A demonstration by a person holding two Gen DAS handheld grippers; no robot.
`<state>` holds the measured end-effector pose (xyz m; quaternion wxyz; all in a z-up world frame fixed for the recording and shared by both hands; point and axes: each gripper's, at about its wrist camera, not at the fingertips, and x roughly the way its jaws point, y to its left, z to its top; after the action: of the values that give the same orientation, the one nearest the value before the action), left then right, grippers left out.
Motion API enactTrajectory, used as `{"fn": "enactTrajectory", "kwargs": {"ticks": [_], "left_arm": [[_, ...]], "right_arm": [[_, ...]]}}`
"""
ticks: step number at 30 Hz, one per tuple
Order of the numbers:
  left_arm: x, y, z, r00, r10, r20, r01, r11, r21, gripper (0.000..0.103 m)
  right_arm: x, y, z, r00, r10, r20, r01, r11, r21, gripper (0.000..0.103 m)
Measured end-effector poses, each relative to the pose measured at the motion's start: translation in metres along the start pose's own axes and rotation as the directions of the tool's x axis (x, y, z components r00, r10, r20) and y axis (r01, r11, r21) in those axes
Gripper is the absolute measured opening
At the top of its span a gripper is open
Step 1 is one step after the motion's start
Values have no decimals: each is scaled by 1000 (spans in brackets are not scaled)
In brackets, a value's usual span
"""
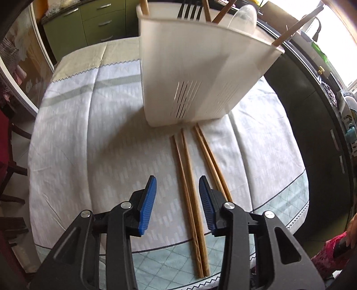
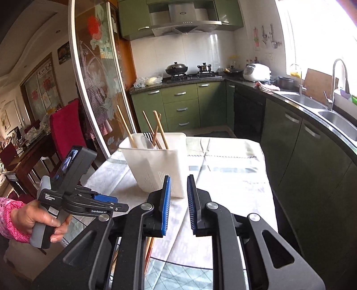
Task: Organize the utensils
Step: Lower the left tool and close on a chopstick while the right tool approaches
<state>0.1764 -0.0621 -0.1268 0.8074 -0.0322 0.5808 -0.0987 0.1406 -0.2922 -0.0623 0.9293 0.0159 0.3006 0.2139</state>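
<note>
Both the left gripper [image 1: 177,186] and the right gripper [image 2: 179,186] hang with jaws apart and empty above four wooden chopsticks [image 1: 191,191] lying before the white slotted plastic utensil holder [image 1: 191,73].

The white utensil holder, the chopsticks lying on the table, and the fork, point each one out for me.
White utensil holder [image 1: 200,67], left wrist view, on its front wall.
Chopsticks on the table [image 1: 189,178], left wrist view, mid-shaft of one stick.
Fork [image 1: 189,11], left wrist view, on its tines above the holder's rim.
</note>
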Motion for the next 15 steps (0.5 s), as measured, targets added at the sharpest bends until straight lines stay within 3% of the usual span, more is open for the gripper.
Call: {"fn": "enactTrajectory", "kwargs": {"ticks": [8, 10, 15], "left_arm": [[30, -8, -1, 998, 40, -49, -40, 999, 1, 37], [37, -10, 1, 996, 54, -67, -54, 999, 0, 32], [49, -17, 0, 992, 89, -91, -90, 996, -3, 24]], "right_arm": [[6, -30, -26, 999, -4, -53, 8, 997, 75, 15], [7, -33, -29, 998, 0, -59, 5, 996, 85, 20], [18, -31, -29, 997, 16, -77, -8, 996, 92, 20]]}}
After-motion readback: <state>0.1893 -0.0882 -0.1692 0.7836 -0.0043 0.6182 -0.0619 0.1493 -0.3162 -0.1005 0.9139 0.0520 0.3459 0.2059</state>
